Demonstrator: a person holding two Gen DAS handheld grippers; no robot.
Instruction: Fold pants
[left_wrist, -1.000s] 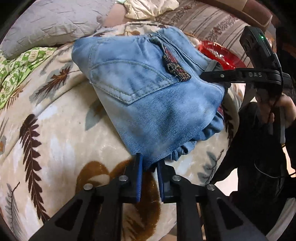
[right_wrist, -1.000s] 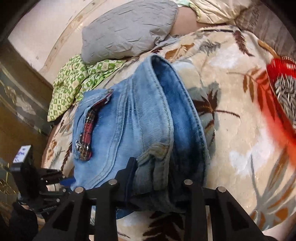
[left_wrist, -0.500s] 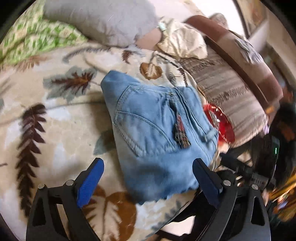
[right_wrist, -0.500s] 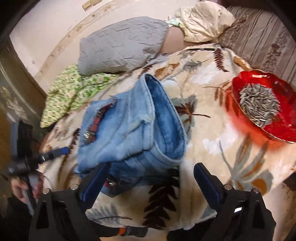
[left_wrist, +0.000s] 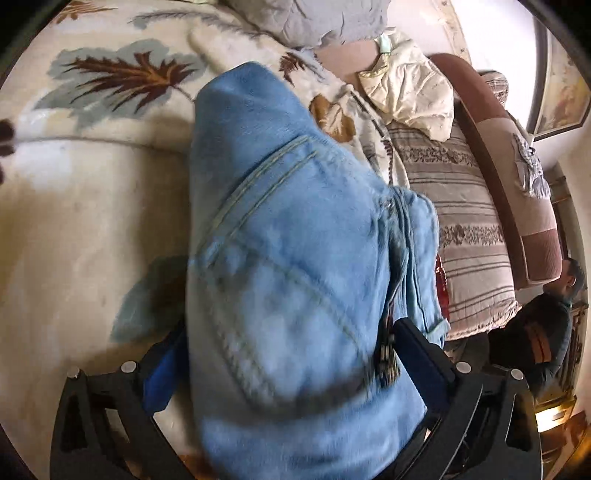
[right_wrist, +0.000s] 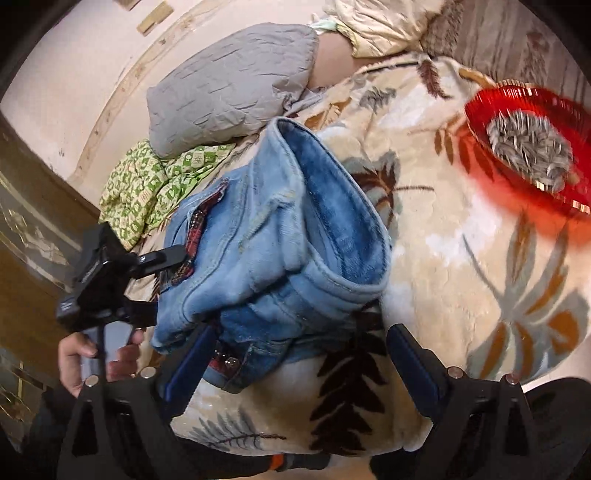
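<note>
Left gripper spread wide, straddling folded light-blue denim pants along their long axis; right gripper also apart, just beside waistband end.

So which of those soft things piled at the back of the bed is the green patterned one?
The crumpled green cloth with small white squares, lying at the left just below the plain grey pillow. The cream bundle farther right has no green.

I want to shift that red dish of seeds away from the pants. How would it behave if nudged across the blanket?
The red dish looks like thin ribbed glass or plastic, so probably fragile. It sits on a plush blanket, so it would likely drag or tip rather than slide. Its loose seeds are heaped and could spill.
</note>
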